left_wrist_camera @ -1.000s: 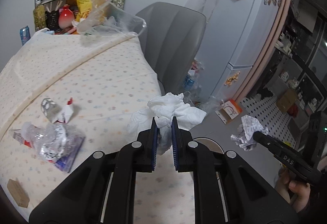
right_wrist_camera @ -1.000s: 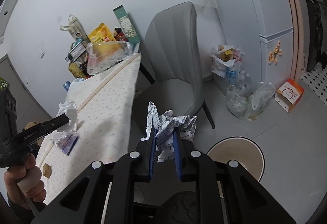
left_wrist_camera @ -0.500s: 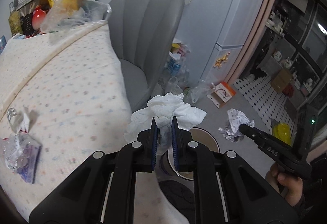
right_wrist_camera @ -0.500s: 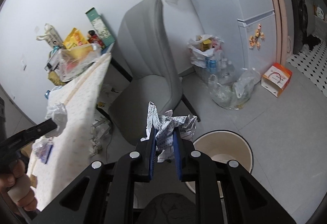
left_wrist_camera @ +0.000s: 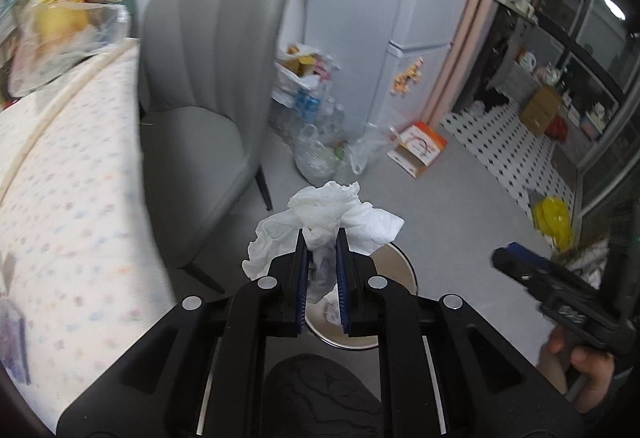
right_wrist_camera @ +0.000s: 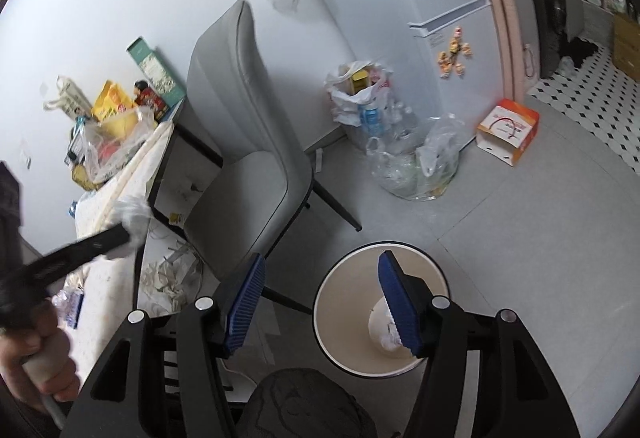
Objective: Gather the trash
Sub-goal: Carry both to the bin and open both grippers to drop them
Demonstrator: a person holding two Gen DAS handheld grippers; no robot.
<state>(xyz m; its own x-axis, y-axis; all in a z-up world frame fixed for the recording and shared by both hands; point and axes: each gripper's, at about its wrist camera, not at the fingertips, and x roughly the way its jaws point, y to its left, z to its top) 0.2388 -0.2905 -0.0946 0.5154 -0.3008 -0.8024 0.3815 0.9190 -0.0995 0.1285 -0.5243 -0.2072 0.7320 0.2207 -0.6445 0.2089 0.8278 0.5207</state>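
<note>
Your left gripper (left_wrist_camera: pixel 322 250) is clamped on a crumpled white paper tissue (left_wrist_camera: pixel 332 216), held above the rim of the round cream waste bin with a dark rim (right_wrist_camera: pixel 344 284) on the grey floor. Your right gripper (right_wrist_camera: pixel 320 302) is opening over that bin; nothing sits between its blue ribbed pads (right_wrist_camera: pixel 394 304). A crumpled white printed paper (right_wrist_camera: pixel 386 330) lies at the bottom of the bin.

Progress, judged: one piece binned, the tissue next; release it once it is squarely over the opening.

Left to do: a clear plastic wrapper with purple print (right_wrist_camera: pixel 70 304) lies on the table with the dotted cream cloth (left_wrist_camera: pixel 68 174). Paper scraps (right_wrist_camera: pixel 168 278) litter the floor under the table beside the grey upholstered chair (right_wrist_camera: pixel 244 142).
</note>
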